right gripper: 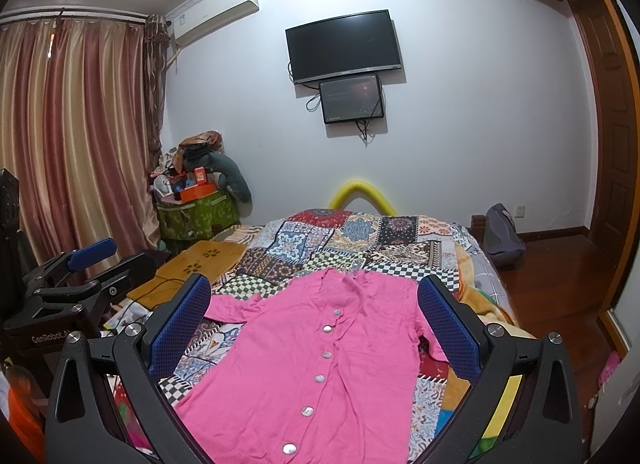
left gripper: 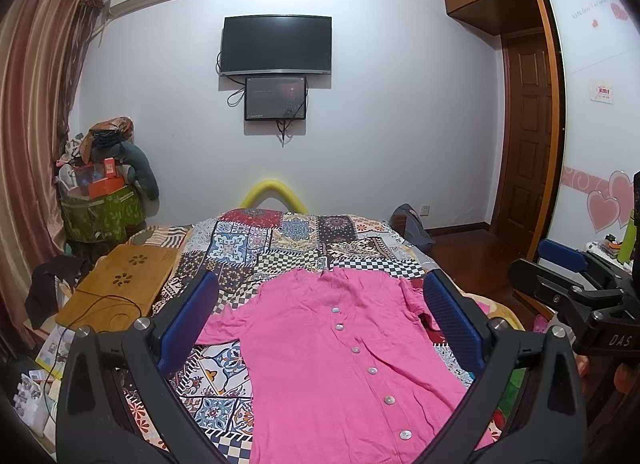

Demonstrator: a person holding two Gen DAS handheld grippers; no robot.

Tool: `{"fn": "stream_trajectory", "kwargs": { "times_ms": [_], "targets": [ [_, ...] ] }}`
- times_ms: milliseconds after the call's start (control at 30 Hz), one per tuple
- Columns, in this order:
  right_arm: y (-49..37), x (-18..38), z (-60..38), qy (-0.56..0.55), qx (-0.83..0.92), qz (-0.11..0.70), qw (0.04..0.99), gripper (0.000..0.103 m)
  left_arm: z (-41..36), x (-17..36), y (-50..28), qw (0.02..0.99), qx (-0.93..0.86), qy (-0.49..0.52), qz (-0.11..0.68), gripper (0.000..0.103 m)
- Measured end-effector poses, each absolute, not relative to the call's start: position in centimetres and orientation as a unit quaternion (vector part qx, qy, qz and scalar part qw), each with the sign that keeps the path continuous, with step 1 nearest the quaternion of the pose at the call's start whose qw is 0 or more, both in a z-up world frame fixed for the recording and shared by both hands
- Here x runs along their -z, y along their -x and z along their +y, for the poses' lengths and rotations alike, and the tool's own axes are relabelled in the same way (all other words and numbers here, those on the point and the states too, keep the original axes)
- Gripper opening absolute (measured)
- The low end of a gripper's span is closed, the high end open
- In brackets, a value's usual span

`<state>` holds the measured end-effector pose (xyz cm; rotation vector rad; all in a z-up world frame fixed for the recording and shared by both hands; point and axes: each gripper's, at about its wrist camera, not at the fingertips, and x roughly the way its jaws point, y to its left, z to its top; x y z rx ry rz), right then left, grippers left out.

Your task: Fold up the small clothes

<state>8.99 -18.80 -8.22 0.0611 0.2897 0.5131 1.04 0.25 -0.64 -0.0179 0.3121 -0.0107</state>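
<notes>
Both grippers are hanging w/ fingers spread wide, holding nothing. Left gripper [left gripper: 320, 320] is framing the cardigan [left gripper: 332, 364] in lower centre of its view; right gripper [right gripper: 316, 324] is doing the same in its own, lower centre.

Cardigan is lying flat on the quilt [left gripper: 288, 240], front up, buttoned, hem nearest the cameras, collar pointing away toward top of frame. Left-of-frame sleeve [right gripper: 232, 310] is sticking out sideways; the other sleeve [right gripper: 430, 338] is partly hidden behind the right finger, looks bunched.

Step in hand, as I judge it: approaching for first fold, nothing gripped yet. To do it well: go for a sleeve end or shoulder edge, pinch only the knit, not the quilt under it. Lift low, carry across the button line, lay flat. Smooth the bunched sleeve before folding or it'll lump.

Farther off, left of frame: wooden tray [left gripper: 120, 288] w/ cable, beside the working area.
</notes>
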Motion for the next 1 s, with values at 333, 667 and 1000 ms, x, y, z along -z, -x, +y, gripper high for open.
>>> {"fn": "stream_trajectory", "kwargs": {
  "times_ms": [333,667,1000],
  "targets": [
    [-9.3,8.3,-18.3,-0.029,-0.252,0.146,0.956,0.103,0.6,0.6,-1.6,0.987,0.001,0.012,0.159,0.103],
    [-13.1,9.8,-17.0,-0.004,-0.244,0.174,0.954,0.103,4.1,1.9,-4.9,0.981,-0.001,0.043,0.190,0.103],
    [-20.0,12.8,-15.8,0.025,-0.231,0.221,0.947,0.103,12.6,7.2,-12.8,0.960,-0.081,0.046,0.265,0.103]
  ]
}}
